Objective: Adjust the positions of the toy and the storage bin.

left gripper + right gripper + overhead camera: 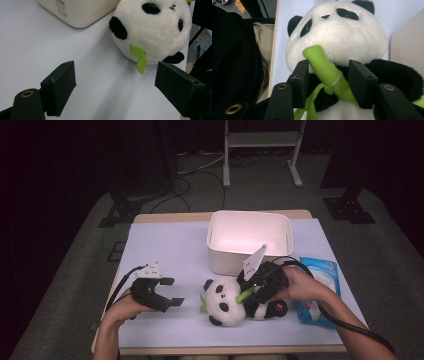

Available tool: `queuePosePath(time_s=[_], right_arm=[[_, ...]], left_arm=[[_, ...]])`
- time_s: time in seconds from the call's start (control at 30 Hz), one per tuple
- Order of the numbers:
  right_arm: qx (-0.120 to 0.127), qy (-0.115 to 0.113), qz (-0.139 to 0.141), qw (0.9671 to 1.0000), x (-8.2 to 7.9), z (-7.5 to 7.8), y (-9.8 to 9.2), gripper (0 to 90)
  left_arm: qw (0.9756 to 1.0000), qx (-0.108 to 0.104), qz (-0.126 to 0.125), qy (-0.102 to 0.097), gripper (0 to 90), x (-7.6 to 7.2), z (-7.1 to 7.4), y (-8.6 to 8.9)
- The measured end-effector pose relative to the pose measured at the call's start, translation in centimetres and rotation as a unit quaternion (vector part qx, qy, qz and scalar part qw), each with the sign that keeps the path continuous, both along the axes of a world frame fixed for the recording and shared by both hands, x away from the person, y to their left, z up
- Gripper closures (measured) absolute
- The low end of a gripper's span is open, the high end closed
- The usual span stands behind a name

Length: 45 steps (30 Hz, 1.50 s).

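Note:
A panda plush point(223, 301) lies near the table's front edge, head to the left, with a green bamboo stalk point(245, 295) at its mouth. My right gripper point(250, 297) comes onto it from the right. In the right gripper view the jaws point(328, 72) straddle the stalk point(324, 67) and the black chest under the head point(337, 32), pads pressed into the fur. My left gripper point(174, 291) rests on the table left of the panda, wide open and empty. Past its jaws point(115, 80), the left gripper view shows the panda's head point(150, 30) and a green leaf point(140, 57).
A white open bin point(225, 262) stands just behind the panda, empty inside; its corner point(75, 12) is in the left gripper view. A blue wipes pack point(320, 290) lies right of my right hand. The table has free surface at the left and back left.

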State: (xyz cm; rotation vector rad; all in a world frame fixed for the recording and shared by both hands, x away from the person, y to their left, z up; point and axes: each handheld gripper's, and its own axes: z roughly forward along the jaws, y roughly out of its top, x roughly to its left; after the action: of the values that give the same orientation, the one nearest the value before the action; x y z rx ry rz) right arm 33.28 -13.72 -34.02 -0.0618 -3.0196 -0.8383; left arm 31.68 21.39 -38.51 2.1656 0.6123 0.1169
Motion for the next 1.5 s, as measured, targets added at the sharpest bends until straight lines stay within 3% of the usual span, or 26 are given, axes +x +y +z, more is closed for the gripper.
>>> queuePosePath(time_s=[0.17,0.37,0.63,0.97,1.2,1.5], right_arm=[[0.014,0.014,-0.009,0.9998,0.6,0.0,-0.5,66.1],[0.014,0.025,-0.022,0.9994,0.7,0.3,-0.5,72.3],[0.029,0.031,-0.028,0.9987,1.0,0.7,-0.9,74.3],[0.025,0.031,-0.023,0.999,1.1,2.1,-0.7,75.3],[0.03,0.03,-0.017,0.999,1.0,3.3,-0.8,75.5],[0.057,0.021,-0.016,0.998,1.1,6.3,-1.3,75.6]], left_arm=[[1.0,-0.001,0.001,-0.001,16.1,0.0,0.0,0.2],[1.0,-0.003,0.002,-0.001,16.0,0.0,0.0,0.2],[0.9999,-0.009,0.009,0.001,16.0,0.1,-0.2,0.6],[0.9998,-0.012,0.015,0.003,16.1,0.2,-0.2,1.2],[0.9997,-0.015,0.018,0.007,16.0,0.4,-0.5,1.4],[0.9994,-0.021,0.025,0.01,16.0,0.7,-0.7,1.9]])
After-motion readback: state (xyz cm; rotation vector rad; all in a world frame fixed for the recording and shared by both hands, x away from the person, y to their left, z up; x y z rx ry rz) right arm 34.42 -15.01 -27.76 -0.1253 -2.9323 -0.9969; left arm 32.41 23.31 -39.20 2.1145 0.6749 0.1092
